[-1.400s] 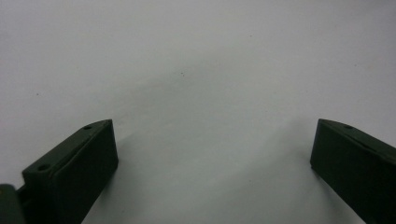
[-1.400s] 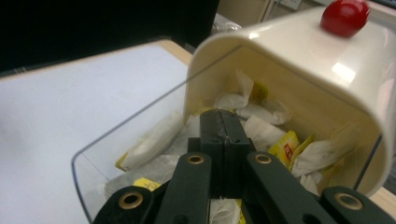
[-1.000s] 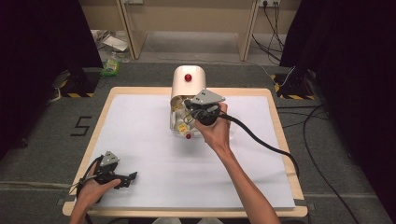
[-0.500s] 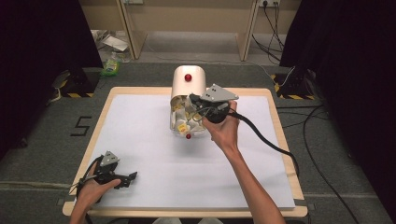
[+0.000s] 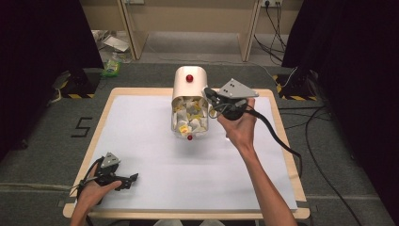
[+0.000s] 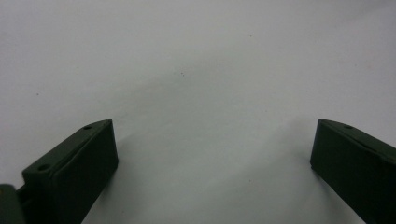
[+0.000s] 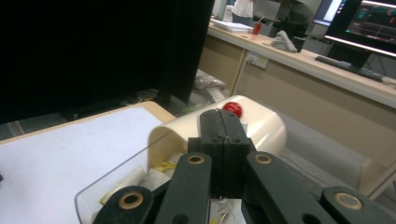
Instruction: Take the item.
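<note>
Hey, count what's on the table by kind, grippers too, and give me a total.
Grippers: 2, left gripper and right gripper
Cream container with packets inside: 1
Red knobs: 2, top knob and front knob
Total: 5

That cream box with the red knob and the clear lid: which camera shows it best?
The high view: the whole cream box lies mid-table, packets visible through its clear lid. The right gripper view shows it close but partly hidden behind the right hand-held gripper. The left gripper view looks at the bare white table.
</note>
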Demonstrator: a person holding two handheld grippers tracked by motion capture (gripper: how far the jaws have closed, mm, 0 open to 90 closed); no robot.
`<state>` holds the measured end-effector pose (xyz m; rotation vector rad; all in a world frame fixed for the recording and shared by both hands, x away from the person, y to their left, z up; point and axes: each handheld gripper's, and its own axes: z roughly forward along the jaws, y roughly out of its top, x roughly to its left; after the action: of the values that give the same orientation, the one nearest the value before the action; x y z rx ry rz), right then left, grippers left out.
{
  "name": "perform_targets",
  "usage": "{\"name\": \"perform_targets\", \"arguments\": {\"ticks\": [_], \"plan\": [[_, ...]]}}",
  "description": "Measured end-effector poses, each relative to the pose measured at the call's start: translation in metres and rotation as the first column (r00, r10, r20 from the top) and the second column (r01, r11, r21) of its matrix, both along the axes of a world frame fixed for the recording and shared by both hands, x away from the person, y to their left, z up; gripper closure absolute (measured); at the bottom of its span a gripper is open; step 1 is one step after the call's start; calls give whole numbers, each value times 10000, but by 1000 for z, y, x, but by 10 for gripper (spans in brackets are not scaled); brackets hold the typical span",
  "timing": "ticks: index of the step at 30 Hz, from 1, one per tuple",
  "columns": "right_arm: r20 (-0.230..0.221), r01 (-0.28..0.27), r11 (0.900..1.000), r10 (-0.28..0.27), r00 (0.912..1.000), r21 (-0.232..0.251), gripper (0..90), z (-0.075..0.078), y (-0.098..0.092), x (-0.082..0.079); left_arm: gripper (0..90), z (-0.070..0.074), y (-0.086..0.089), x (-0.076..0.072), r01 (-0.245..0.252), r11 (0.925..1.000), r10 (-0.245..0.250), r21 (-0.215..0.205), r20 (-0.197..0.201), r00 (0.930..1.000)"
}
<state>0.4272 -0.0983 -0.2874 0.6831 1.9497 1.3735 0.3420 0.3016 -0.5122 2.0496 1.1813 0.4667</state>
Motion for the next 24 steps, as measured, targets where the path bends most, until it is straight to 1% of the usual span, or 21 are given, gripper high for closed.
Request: {"name": "perform_targets", "arguments": {"ticks": [1,2,3,4,5,6,7,13,14,19,20,22,24], "plan": [[0,0,10000,0,10000,0,900,0,0,0,0,0,0,0,0,10000,0,0,0,10000],[30,72,10000,-72,10000,53,900,0,-6,0,0,0,0,0,-2,10000,2,1,4,10000],[30,72,10000,-72,10000,53,900,0,-6,0,0,0,0,0,-2,10000,2,1,4,10000],[15,174,9998,-174,9998,54,900,-1,-12,1,0,0,0,0,-1,10000,1,4,4,10000],[15,174,9998,-174,9998,54,900,-1,-12,1,0,0,0,0,-1,10000,1,4,4,10000],[-59,303,9995,-303,9995,120,900,-4,-19,2,0,0,0,0,-3,10000,3,8,3,10000],[-59,303,9995,-303,9995,120,900,-4,-19,2,0,0,0,0,-3,10000,3,8,3,10000],[-94,514,9984,-511,9986,241,900,-10,-33,5,0,0,0,0,-5,10000,5,-3,2,10000],[-82,646,9977,-645,9979,216,900,-11,-38,6,0,0,0,0,-6,10000,6,-4,1,10000],[-66,772,9964,-771,9970,358,900,-15,-47,6,0,0,0,0,-10,10000,10,4,18,10000],[-139,853,9955,-848,9963,404,900,-18,-51,7,0,0,0,0,-12,10000,12,8,24,10000],[-154,877,9951,-871,9961,446,900,-19,-52,7,0,0,0,0,-12,10000,12,2,18,10000],[-168,925,9949,-918,9956,403,900,-22,-56,7,0,0,0,0,-13,10000,13,3,19,10000]]}}
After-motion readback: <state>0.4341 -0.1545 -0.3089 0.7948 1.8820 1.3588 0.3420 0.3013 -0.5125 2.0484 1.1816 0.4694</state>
